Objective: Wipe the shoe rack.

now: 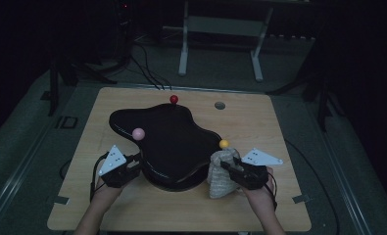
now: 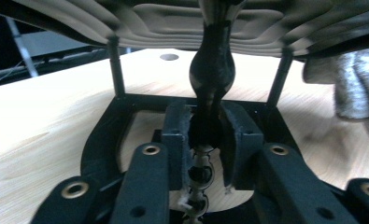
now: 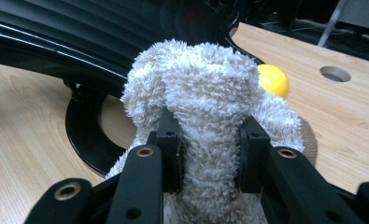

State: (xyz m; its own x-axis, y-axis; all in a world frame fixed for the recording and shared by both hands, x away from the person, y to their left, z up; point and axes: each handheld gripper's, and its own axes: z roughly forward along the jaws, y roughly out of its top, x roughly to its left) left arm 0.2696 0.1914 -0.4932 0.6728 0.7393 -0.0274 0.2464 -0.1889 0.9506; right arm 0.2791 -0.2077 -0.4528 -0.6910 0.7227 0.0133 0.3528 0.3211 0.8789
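High view: the left gripper (image 1: 132,164) clamps the near-left rim of the black tray (image 1: 171,142), and the right gripper (image 1: 228,169) is closed on a bunched grey cloth (image 1: 223,174) just beyond its fingertips, touching the tray's near-right edge beside a yellow ball (image 1: 224,144). In the left gripper view the fingers (image 2: 175,140) pinch the tray's edge (image 2: 212,74) between them. The job looks like wiping the tray. To do it well, keep the left grip firm so the tray stays put, and press the cloth flat along the rim. The tray's long axis runs from far-left to near-right.
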